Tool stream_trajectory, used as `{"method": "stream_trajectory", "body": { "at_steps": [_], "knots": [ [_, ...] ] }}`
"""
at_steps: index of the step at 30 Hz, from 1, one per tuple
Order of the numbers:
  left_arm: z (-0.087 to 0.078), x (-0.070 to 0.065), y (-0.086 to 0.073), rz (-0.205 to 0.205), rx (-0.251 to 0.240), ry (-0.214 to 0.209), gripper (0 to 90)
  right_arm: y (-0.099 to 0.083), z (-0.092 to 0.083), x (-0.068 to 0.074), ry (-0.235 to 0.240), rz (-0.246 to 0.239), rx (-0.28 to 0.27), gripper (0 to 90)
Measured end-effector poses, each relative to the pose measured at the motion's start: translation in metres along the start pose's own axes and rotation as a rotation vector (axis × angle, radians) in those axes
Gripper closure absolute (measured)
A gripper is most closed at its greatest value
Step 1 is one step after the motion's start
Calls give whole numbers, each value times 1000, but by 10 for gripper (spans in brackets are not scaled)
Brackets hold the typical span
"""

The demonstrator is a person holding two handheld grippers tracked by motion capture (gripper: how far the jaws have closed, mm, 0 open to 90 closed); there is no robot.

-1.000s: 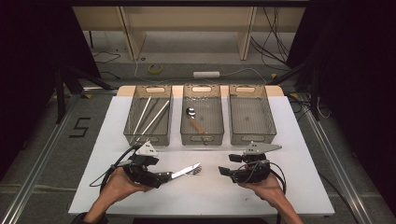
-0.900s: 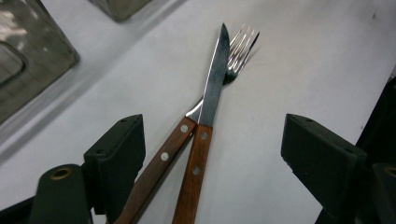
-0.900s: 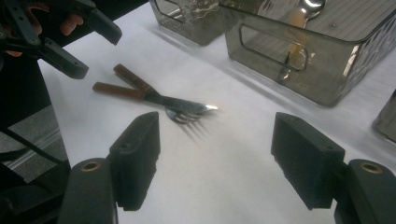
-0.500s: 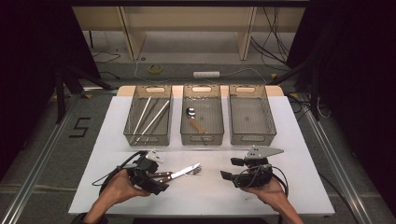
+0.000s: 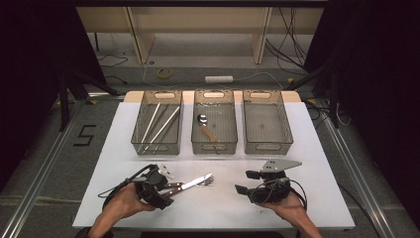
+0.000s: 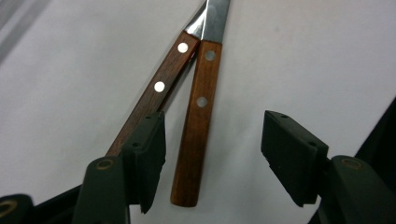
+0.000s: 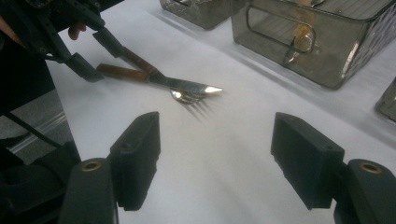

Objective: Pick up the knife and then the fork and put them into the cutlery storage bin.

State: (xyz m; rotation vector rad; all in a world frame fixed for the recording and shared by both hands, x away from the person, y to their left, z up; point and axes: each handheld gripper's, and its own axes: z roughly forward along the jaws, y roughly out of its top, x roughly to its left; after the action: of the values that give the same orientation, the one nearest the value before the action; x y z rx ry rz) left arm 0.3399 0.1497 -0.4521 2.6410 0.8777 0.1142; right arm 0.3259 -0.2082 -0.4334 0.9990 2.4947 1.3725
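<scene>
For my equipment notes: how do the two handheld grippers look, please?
Both the left gripper and the right gripper are black, each with two blocky jaws on brass-coloured pivots and a trailing black cable. The right one carries a grey three-cornered plate on top. The forearms are bare.

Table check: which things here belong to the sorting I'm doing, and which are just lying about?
In the job: knife, fork, three bins, chopsticks, spoon, left gripper, right gripper.

Lying about, on the floor beyond the table: tape roll, power strip, cables.
</scene>
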Motion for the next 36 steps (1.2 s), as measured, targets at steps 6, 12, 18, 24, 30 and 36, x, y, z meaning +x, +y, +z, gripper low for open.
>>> {"method": "stream_trajectory", "body": {
  "at_steps": [6, 12, 18, 24, 30, 36],
  "knots": [
    [5, 1, 2, 2, 16, -3, 481, -1, -1, 0, -2, -5, 3, 342],
    [11, 4, 3, -6, 39, -13, 544, -2, -1, 0, 1, -6, 4, 343],
    [15, 6, 4, 7, 56, -11, 584, -2, 0, 1, 5, -6, 11, 343],
    [15, 2, 7, 35, 73, 16, 647, -1, -1, 1, 6, -7, 6, 345],
    [15, 0, 5, 112, 52, -2, 741, -1, -1, 1, 6, -6, 6, 346],
    [14, 0, 3, 143, 28, 1, 752, -1, -1, 1, 7, -8, 11, 348]
  ]
}}
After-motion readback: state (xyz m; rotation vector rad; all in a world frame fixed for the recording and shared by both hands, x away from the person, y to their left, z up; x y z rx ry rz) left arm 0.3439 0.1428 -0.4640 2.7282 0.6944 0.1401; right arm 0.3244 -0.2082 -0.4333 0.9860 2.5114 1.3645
